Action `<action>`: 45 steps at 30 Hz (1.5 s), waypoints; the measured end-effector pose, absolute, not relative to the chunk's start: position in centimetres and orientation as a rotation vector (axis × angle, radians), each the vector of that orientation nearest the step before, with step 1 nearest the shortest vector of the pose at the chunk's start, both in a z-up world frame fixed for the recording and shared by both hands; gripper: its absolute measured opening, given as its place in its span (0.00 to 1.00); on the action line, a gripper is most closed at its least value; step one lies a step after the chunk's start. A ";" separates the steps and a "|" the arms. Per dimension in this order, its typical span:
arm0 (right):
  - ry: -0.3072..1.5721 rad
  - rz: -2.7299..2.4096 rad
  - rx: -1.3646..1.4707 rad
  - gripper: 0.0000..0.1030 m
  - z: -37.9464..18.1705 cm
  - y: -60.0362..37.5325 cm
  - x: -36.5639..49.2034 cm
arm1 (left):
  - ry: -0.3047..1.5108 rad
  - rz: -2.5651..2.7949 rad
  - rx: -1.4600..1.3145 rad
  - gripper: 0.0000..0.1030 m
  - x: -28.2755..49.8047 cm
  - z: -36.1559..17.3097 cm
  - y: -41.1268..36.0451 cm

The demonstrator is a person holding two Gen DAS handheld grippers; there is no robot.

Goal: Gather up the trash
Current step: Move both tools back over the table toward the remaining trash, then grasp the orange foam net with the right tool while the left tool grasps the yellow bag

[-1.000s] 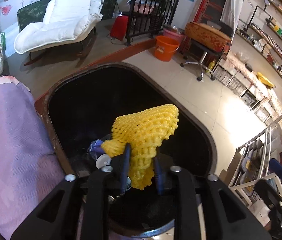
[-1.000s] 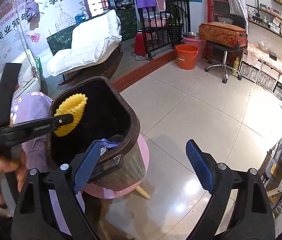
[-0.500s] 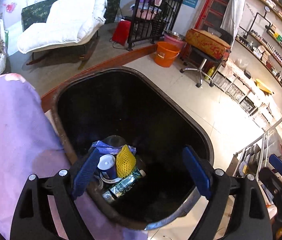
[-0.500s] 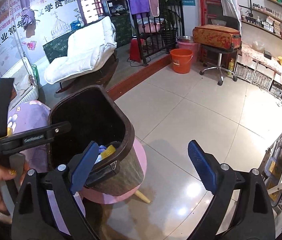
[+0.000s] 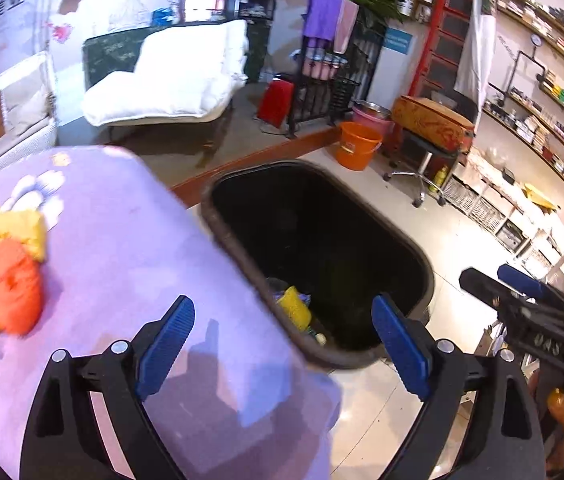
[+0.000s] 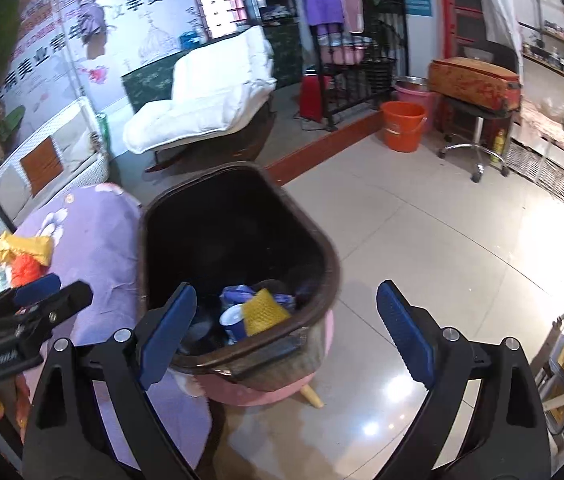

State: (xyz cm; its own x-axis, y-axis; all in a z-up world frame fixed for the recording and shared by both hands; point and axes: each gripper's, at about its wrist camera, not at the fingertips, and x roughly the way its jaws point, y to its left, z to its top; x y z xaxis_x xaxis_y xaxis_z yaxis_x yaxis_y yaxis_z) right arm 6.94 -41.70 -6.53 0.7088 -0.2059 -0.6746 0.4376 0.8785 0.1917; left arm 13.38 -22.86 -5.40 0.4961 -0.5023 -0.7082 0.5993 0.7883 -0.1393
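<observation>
Both tools, left (image 5: 282, 344) and right (image 6: 284, 330), gape empty near the bin (image 6: 322, 248), orange wad (image 5: 10, 284) on purple cloth (image 5: 122, 240).

A tabletop (image 5: 130, 248) draped in a lilac cloth with white flower prints carries a small heap at its far left: a crumpled yellow wrapper (image 6: 26, 247) with an orange foam net (image 5: 12, 284) lying against it, touching. Just beside the tabletop's right edge, a pink stool (image 6: 282, 384) stands on the glossy tiled floor (image 6: 422, 240) and bears a dark brown trash bin (image 6: 322, 264).
</observation>
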 end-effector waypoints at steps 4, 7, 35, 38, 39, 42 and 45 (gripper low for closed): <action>0.702 -0.289 0.317 0.88 -6.3 -39.7 8.1 | 0.811 -0.608 0.094 0.87 12.9 -5.5 -19.8; 0.717 -0.220 0.297 0.88 -6.3 -38.0 9.1 | 0.813 -0.562 0.054 0.87 12.7 -5.4 -16.9; 0.930 0.349 0.064 0.85 -6.8 -14.2 26.3 | 0.792 -0.260 -0.071 0.87 13.4 -4.8 2.0; 0.963 0.342 0.051 0.76 -7.8 -13.4 27.6 | 0.785 -0.263 -0.073 0.87 14.1 -4.5 2.4; 0.972 0.348 0.057 0.67 -7.9 -13.5 27.7 | 0.784 -0.265 -0.071 0.87 14.2 -4.4 2.4; 0.990 0.360 0.079 0.38 -8.3 -13.7 27.8 | 0.788 -0.266 -0.060 0.87 15.0 -4.6 2.2; 0.971 0.379 0.110 0.24 -8.0 -14.2 27.0 | 0.789 -0.276 -0.030 0.86 16.1 -4.6 1.9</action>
State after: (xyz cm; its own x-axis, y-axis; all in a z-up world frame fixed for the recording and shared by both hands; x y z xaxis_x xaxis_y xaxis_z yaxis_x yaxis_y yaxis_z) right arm 27.00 -14.23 -7.99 0.5050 0.3619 -0.7836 -0.2644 0.9291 0.2586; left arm 16.09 1.89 -4.58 0.6706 -0.2558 -0.6963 0.2338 0.9637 -0.1289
